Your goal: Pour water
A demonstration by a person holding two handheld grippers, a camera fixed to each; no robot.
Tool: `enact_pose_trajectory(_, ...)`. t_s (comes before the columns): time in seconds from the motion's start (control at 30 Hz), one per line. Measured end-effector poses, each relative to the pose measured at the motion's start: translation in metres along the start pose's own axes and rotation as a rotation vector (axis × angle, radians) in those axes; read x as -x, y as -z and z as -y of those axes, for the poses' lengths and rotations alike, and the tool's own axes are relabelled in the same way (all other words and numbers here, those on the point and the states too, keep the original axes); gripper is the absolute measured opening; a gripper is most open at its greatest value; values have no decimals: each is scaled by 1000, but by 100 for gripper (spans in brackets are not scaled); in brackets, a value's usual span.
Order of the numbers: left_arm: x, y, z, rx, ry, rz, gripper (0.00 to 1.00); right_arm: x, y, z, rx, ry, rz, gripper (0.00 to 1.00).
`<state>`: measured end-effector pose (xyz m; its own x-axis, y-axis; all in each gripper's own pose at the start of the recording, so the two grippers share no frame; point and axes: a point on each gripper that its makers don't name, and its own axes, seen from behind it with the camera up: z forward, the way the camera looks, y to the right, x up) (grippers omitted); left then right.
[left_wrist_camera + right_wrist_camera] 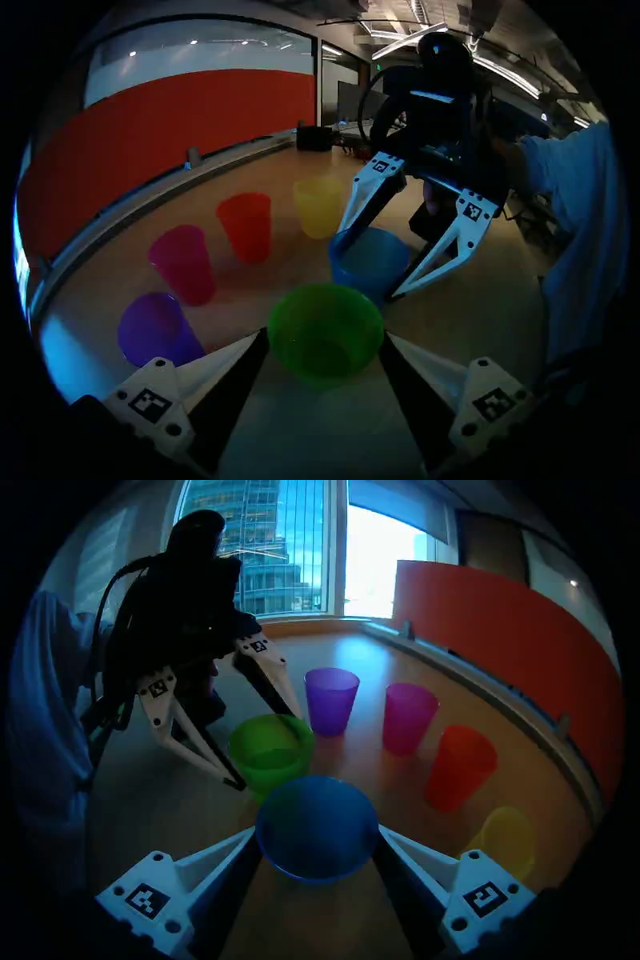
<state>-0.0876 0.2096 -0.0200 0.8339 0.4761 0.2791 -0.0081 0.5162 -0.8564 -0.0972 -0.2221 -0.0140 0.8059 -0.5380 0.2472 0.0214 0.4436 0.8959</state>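
A green cup [324, 332] sits between the fingers of my left gripper [322, 340], and both fingers press on its sides. In the right gripper view the same green cup [272, 752] seems to hold some water, with the left gripper [266, 750] around it. My right gripper [318, 836] is shut on a blue cup [318, 828]. The left gripper view shows that blue cup [370, 260] just beyond the green one, clasped by the right gripper [366, 268]. The two cups stand upright and close together over the wooden table [352, 916].
Several more cups stand in an arc on the table: purple [156, 330], magenta [184, 262], red [246, 226] and yellow [318, 206]. A red wall panel [160, 128] runs along the table's far edge. A person's sleeve [580, 232] is at the right.
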Motion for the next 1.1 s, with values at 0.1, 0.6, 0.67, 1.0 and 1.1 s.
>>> enact_pose_trajectory(0.1, 1, 1, 1, -4, 3, 2, 98, 1, 0, 0, 2, -2, 2, 93)
enact_pose_trajectory(0.6, 10, 22, 5, -47, 30, 1, 98, 12, 24, 2, 40, -20, 20, 100)
enact_pose_trajectory(0.67, 11, 27, 6, -59, 38, -2, 97, 16, 30, 1, 54, -21, 23, 100)
enact_pose_trajectory(1.0, 8, 60, 12, -135, 68, -45, 98, 30, 61, 3, 131, -46, 10, 100)
enact_pose_trajectory(1.1, 7, 70, 14, -165, 67, -62, 97, 34, 71, 3, 158, -56, 2, 100)
